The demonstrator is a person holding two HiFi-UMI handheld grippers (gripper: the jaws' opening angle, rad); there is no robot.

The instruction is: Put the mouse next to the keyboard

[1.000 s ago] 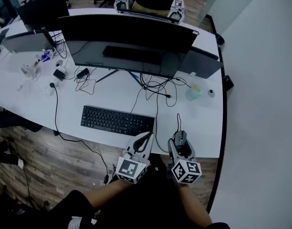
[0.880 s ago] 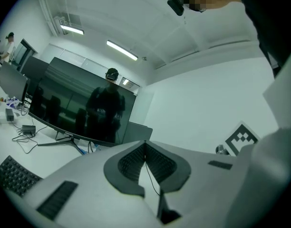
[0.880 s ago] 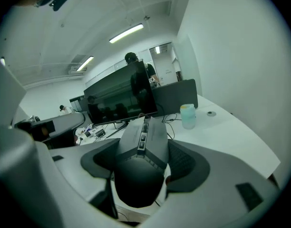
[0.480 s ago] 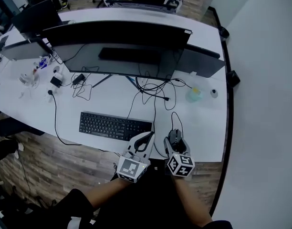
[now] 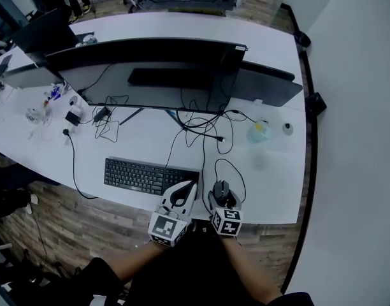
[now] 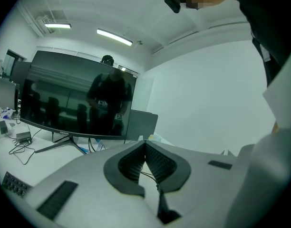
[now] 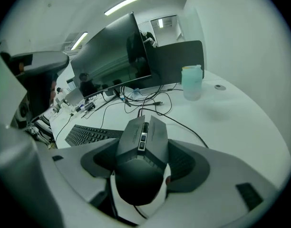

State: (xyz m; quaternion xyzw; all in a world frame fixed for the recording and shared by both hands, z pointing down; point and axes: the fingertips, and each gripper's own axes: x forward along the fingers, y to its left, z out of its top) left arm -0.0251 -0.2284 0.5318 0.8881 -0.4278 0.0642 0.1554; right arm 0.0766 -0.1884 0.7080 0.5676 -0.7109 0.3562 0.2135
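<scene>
A dark wired mouse (image 5: 222,191) sits between the jaws of my right gripper (image 5: 222,195), which is shut on it, just over the white table's front edge (image 5: 271,203). In the right gripper view the mouse (image 7: 141,144) fills the gap between the pads, its cable running away across the table. The black keyboard (image 5: 150,176) lies a short way left of the mouse and shows as the keyboard (image 7: 88,134) in the right gripper view. My left gripper (image 5: 187,189) hovers at the keyboard's right end; the left gripper (image 6: 145,146) has its jaws together with nothing held.
A wide dark monitor (image 5: 150,56) stands behind the keyboard, with a second screen (image 5: 265,85) at its right. Loose black cables (image 5: 201,126) lie between them and the keyboard. A pale teal bottle (image 5: 259,131) and a small round object (image 5: 287,128) stand at the right.
My right gripper has carried the mouse left along the table's front edge, closer to the keyboard's right end. The left gripper stayed beside it, still shut.
</scene>
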